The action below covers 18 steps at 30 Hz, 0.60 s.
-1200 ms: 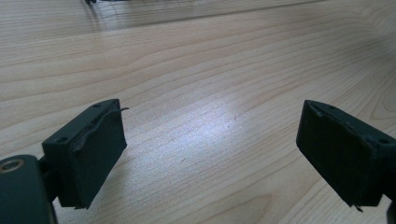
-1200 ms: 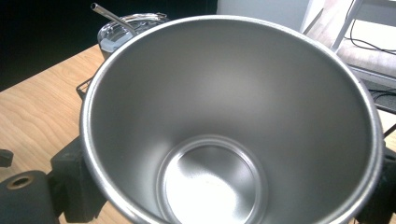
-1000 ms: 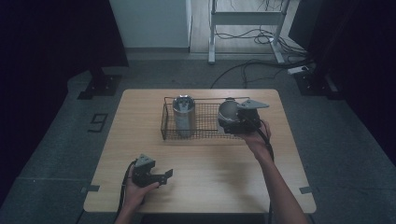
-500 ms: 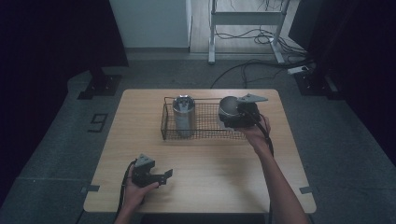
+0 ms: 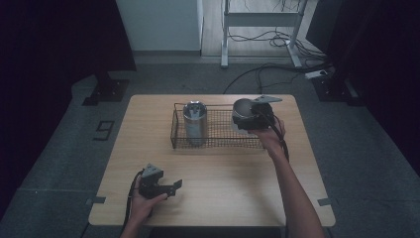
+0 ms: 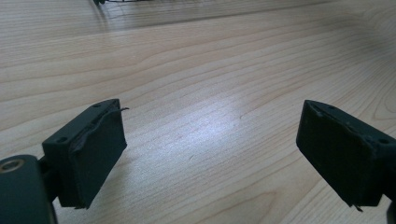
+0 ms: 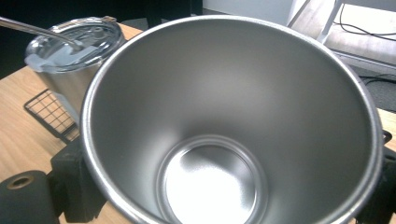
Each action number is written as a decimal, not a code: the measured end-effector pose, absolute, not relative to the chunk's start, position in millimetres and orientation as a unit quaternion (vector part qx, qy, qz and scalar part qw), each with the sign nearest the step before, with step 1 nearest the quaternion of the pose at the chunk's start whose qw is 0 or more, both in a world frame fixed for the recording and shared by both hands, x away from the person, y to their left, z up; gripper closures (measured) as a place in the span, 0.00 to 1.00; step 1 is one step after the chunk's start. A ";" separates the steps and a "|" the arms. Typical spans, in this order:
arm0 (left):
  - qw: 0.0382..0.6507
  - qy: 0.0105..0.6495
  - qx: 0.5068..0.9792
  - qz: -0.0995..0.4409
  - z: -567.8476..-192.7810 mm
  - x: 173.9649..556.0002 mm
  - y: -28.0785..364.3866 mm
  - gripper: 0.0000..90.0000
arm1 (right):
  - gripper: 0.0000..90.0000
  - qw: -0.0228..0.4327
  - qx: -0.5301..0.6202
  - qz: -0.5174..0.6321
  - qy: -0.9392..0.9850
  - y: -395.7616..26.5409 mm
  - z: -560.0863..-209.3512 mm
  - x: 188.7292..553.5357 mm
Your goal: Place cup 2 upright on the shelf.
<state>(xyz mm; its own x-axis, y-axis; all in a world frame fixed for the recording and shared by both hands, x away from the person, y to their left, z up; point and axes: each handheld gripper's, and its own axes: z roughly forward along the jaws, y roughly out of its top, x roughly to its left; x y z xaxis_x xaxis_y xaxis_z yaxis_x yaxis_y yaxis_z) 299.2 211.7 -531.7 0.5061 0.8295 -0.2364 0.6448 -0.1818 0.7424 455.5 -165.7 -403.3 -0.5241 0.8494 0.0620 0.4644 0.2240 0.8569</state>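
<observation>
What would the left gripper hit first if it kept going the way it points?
Probably nothing soon: the left gripper is open over the bare table. Far ahead, a sliver of the wire basket shows at the left gripper view's top edge, though depth is unclear.

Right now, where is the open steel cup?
In the high view the open steel cup is held by the right claw at the wire basket's right end.

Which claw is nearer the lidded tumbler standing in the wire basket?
Right. The right claw, shut on an open steel cup, is over the basket's right end beside the lidded tumbler; the left claw rests open near the table's front edge.
</observation>
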 end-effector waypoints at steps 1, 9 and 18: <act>0.418 0.485 0.761 0.111 -531.6 299.3 212.4 0.09 | 0.09 0.216 0.438 0.444 0.751 -166.0 -403.8 456.9; 0.418 0.485 0.760 0.111 -532.0 299.3 213.1 0.09 | 0.09 0.213 0.447 0.443 0.747 -168.8 -405.9 468.6; 0.419 0.487 0.759 0.111 -532.1 299.3 214.1 0.09 | 0.09 0.212 0.456 0.438 0.745 -170.6 -409.3 480.5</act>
<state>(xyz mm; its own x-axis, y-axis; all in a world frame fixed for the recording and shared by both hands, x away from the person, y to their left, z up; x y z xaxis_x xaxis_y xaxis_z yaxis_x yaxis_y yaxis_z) 299.3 214.1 -532.1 0.5018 0.8311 -0.2397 0.6458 -0.1756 0.7430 480.5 -170.6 -409.3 -0.4940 0.8654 0.0844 0.4937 0.1993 0.8465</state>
